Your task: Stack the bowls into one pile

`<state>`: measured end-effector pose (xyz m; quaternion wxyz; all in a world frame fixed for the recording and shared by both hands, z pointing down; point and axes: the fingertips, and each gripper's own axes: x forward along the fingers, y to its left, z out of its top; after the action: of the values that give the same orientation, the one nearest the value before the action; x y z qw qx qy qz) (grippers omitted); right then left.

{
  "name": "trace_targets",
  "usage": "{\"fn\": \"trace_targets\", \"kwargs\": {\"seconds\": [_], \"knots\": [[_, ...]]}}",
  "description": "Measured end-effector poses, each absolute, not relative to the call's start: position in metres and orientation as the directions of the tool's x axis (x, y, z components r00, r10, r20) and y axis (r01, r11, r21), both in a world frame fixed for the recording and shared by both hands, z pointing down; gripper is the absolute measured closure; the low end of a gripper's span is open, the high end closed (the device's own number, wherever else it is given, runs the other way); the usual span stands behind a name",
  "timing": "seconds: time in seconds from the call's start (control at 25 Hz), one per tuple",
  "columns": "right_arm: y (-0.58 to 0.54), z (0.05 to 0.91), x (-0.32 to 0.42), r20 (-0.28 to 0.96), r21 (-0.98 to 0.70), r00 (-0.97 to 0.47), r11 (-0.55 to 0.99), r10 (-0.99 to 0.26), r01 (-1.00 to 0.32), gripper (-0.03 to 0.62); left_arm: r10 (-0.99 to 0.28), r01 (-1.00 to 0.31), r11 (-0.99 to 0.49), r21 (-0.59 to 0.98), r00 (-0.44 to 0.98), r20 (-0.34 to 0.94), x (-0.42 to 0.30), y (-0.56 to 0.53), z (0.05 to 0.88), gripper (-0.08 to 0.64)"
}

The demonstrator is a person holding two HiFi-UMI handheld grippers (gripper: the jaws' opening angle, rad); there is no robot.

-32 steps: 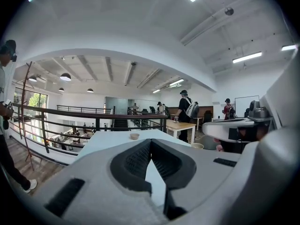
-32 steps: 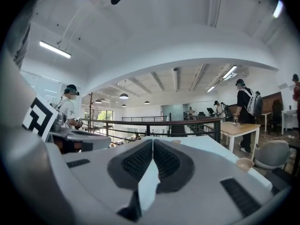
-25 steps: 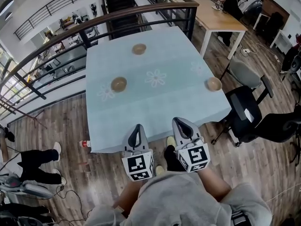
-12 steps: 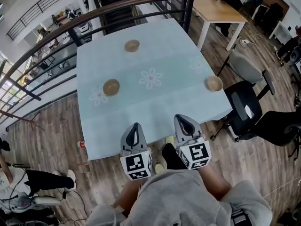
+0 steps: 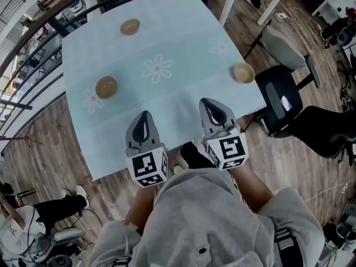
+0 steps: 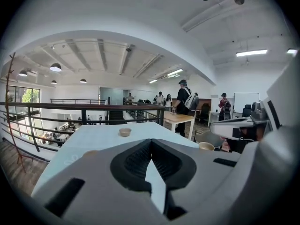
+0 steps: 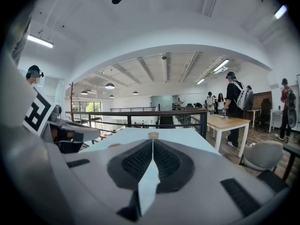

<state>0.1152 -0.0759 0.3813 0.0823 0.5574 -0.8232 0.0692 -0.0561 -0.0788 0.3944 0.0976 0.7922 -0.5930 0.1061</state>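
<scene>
Three tan bowls sit apart on the pale blue tablecloth (image 5: pixel 167 102): a far bowl (image 5: pixel 130 26), a left bowl (image 5: pixel 106 86) and a right bowl (image 5: pixel 243 72) near the right edge. My left gripper (image 5: pixel 143 115) and right gripper (image 5: pixel 211 102) hover side by side over the table's near edge, both shut and empty. In the left gripper view the far bowl (image 6: pixel 124 131) and the right bowl (image 6: pixel 206 146) show beyond the closed jaws. The right gripper view shows the far bowl (image 7: pixel 153 135) straight ahead over its closed tips.
A black office chair (image 5: pixel 286 102) and a grey chair (image 5: pixel 283 48) stand right of the table. A dark railing (image 5: pixel 33 35) runs behind the table's far left side. A wooden table (image 7: pixel 229 122) with people beside it stands farther back on the right.
The head view has swung, so the table sits higher and further left in frame. Both grippers have advanced from the floor side to over the table's near edge, still shut.
</scene>
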Motion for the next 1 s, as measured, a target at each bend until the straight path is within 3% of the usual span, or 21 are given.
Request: {"fn": "trace_targets", "kwargs": {"seconds": [0.6, 1.0], "knots": [[-0.134, 0.415, 0.228, 0.304, -0.039, -0.238, 0.237, -0.923, -0.971, 0.565, -0.871, -0.927, -0.375, 0.01, 0.356, 0.339, 0.027, -0.153, 0.408, 0.543], [-0.149, 0.471, 0.275, 0.431, -0.003, -0.196, 0.216, -0.881, -0.976, 0.563, -0.85, -0.922, -0.388, -0.004, 0.356, 0.389, 0.051, -0.176, 0.426, 0.543]]}}
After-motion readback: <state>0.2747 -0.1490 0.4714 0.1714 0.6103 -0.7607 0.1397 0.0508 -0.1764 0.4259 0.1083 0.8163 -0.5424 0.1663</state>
